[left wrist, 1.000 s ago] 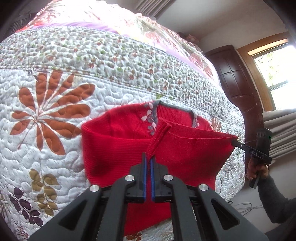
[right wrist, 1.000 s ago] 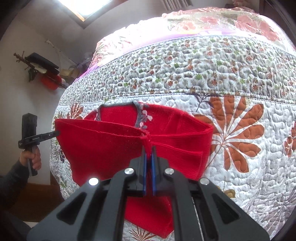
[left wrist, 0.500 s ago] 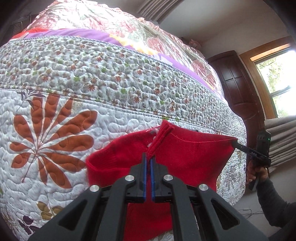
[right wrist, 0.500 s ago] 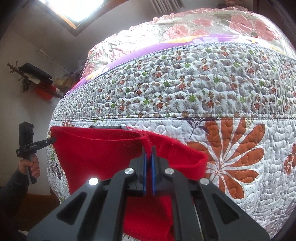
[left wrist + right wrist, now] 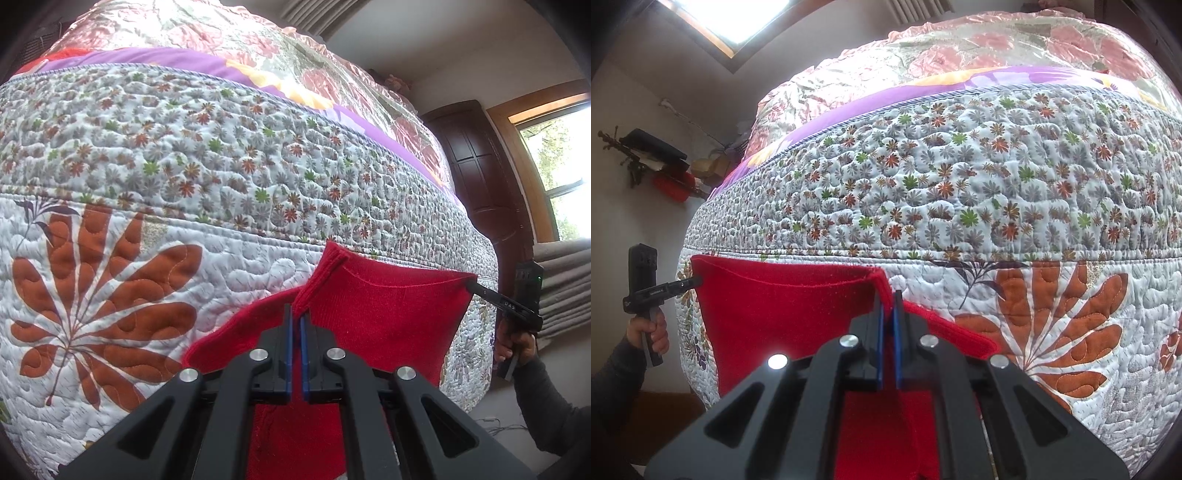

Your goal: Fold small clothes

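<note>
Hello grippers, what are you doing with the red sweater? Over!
Left gripper shut on red sweater. Right gripper shut on its other corner. Sweater hem stretched between them above quilt. Nothing in the way.

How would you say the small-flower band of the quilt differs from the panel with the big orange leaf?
The small-flower band carries many tiny mixed-colour blossoms; the big-leaf panel has one large orange motif on white. The band lies farther back; the red garment overlaps only the panel. Both are quilted.

Support: bed (image 5: 476, 373)
Cover: quilted floral bedspread (image 5: 207, 173), draped over top and side
On cover: red knit garment (image 5: 388, 314), partly lifted off it
</note>
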The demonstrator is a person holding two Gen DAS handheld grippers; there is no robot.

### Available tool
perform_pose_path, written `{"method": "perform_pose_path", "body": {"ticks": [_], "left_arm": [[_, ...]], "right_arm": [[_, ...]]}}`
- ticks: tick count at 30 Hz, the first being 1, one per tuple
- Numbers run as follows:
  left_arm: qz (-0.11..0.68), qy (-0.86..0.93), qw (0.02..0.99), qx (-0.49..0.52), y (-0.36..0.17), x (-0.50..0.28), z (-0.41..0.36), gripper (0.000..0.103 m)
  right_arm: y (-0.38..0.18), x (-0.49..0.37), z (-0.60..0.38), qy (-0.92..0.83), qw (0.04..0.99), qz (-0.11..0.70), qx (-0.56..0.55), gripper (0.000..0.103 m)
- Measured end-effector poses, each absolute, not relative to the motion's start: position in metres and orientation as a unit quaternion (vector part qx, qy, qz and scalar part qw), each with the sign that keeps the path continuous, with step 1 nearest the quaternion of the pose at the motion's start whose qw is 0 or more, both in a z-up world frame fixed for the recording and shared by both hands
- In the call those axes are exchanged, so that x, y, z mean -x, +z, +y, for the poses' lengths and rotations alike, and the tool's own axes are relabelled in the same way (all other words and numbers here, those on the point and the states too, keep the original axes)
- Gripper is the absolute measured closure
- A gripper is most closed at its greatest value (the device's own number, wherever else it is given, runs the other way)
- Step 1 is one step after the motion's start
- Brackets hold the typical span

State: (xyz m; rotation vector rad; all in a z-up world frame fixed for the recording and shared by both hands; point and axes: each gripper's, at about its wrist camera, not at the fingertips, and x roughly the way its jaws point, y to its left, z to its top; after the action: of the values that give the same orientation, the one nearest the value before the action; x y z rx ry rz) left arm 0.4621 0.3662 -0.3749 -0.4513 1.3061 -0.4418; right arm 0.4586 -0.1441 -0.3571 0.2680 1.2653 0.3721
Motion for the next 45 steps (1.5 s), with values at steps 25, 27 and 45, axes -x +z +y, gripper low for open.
{"method": "perform_pose_path", "body": {"ticks": [25,27,45], "left_arm": [[0.599,-0.253,0.724,0.232,-0.383,-0.401,0.36,0.073],[0.619,-0.279,0.695,0.237,-0.398,-0.373,0.344,0.073],[0.668,-0.258,0.641,0.276,-0.453,-0.297,0.352,0.066]], "right_arm": [[-0.384,-0.389,-0.132,0.171,0.735,0.633,-0.172,0.077],[-0.4,-0.368,-0.126,0.175,0.715,0.655,-0.17,0.077],[-0.418,-0.286,-0.135,0.158,0.679,0.706,-0.128,0.068]]}}
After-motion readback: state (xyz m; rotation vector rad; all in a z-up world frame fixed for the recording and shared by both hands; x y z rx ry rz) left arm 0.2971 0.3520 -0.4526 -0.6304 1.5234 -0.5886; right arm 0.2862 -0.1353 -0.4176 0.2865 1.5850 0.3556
